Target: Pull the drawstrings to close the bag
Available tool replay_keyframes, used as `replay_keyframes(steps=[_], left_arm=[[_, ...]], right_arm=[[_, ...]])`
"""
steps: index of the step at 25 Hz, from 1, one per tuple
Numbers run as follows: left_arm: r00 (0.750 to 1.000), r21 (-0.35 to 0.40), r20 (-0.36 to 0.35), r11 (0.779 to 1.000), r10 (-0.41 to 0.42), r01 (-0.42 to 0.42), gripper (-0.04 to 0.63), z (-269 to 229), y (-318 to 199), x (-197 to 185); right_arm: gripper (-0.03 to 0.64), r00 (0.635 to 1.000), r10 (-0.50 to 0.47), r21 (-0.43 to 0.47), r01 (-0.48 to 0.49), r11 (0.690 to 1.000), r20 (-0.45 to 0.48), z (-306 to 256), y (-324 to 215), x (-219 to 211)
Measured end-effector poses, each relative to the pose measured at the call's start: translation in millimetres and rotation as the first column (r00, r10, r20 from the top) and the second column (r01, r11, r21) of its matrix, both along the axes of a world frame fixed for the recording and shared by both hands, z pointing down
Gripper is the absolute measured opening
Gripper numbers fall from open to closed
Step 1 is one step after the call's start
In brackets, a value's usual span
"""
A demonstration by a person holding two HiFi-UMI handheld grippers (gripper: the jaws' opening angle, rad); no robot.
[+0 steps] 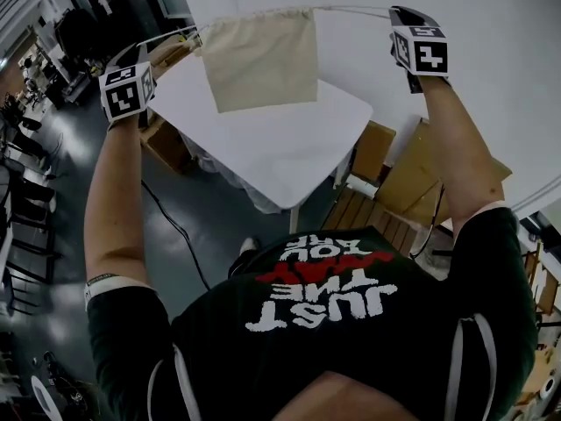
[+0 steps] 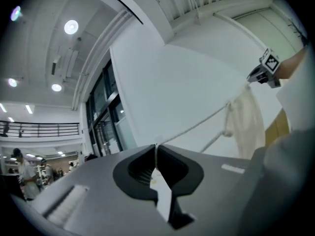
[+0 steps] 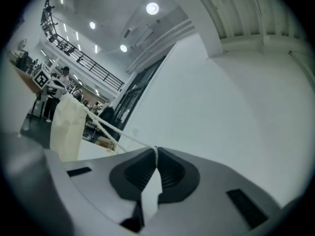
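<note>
Our left gripper and right gripper each clamp a drawstring; the bag hangs between them above the table; we should pull apart evenly, level, until its mouth cinches.

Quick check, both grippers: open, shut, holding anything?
Left gripper: shut on the left drawstring.
Right gripper: shut on the right drawstring.

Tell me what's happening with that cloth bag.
A person holds a gripper in each hand. The left gripper is shut on one drawstring and the right gripper on the other, pulling them taut to opposite sides. The cream bag hangs in the air between them, over the white table. How far its mouth has cinched is hard to tell.
</note>
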State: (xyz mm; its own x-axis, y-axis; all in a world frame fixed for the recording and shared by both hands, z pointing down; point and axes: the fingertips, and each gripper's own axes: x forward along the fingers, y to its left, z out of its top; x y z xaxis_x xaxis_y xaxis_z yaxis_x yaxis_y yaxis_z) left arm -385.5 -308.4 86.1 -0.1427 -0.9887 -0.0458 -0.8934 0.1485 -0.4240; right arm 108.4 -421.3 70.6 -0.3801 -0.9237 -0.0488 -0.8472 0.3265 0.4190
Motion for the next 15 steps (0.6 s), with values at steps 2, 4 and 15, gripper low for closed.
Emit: replay_keyframes(steps=[2, 4, 15], left_arm=[[0.999, -0.005, 0.042, 1.000, 0.012, -0.012, 0.011, 0, 2, 7], [0.998, 0.007, 0.058, 1.000, 0.001, -0.002, 0.011, -2, 3, 11], [0.998, 0.074, -0.031, 0.995, -0.058, 0.060, 0.012, -17, 11, -10]], right_arm=[[0.011, 1.000, 0.014, 0.005, -0.014, 1.000, 0.010, 2, -1, 8], [0.012, 1.000, 0.012, 0.016, -0.012, 1.000, 0.013, 0, 1, 7], [0.012, 0.998, -0.046, 0.029, 0.045, 0.999, 0.034, -7, 17, -8]])
